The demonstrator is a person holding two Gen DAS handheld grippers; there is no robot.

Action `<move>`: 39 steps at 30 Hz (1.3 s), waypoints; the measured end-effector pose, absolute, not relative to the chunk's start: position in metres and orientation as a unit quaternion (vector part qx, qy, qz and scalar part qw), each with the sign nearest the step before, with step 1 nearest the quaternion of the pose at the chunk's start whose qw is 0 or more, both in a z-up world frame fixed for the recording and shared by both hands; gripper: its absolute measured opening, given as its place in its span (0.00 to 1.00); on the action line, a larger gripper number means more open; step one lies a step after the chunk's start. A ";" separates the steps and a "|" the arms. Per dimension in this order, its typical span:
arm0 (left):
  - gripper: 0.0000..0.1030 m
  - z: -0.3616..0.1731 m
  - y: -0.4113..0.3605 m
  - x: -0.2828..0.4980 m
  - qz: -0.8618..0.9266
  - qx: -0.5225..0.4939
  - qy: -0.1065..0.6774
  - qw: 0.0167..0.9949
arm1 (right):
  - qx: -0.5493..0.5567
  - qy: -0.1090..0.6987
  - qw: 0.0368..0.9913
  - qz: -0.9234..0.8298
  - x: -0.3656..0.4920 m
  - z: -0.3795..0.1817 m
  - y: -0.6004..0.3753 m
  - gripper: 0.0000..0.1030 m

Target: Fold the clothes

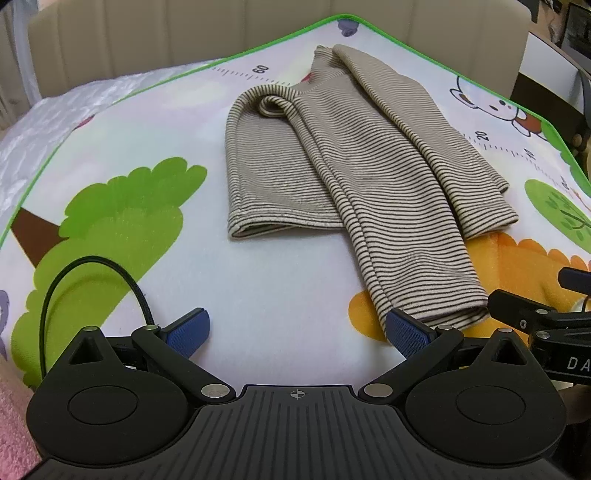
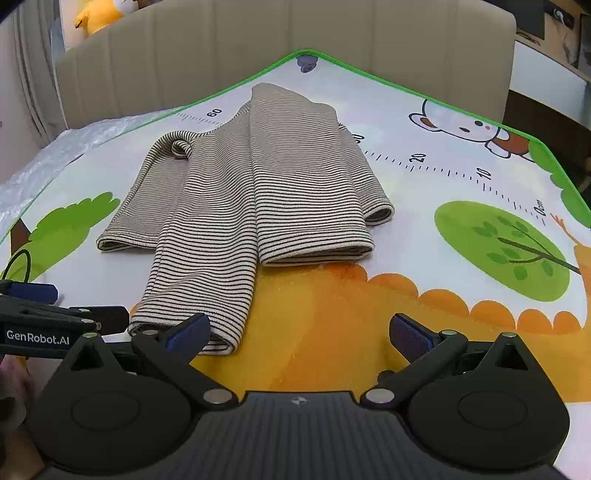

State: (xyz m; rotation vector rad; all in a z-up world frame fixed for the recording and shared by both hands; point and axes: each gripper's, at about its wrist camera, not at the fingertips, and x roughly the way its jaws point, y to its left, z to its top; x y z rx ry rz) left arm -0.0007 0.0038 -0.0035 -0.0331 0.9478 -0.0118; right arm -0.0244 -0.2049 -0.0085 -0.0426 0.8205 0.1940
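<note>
A beige garment with thin dark stripes lies partly folded on a cartoon play mat. One long sleeve runs toward me. It also shows in the right wrist view. My left gripper is open and empty, with its right pad next to the sleeve cuff. My right gripper is open and empty, with its left pad over the same cuff. Each gripper shows at the edge of the other's view.
The mat has a green border and covers a bed with a beige padded headboard. Clear plastic sheeting lies past the mat's left edge. A yellow plush toy sits behind the headboard. A pink cloth is at the lower left.
</note>
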 end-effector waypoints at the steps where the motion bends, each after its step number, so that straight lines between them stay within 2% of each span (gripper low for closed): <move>1: 1.00 -0.004 0.004 -0.001 -0.006 -0.016 0.457 0.889 | -0.021 0.398 0.912 0.094 -0.024 -0.009 -0.205 1.00; 39: 1.00 -0.004 0.003 0.003 -0.005 -0.019 0.470 0.882 | -0.021 0.405 0.909 0.095 -0.024 -0.012 -0.206 1.00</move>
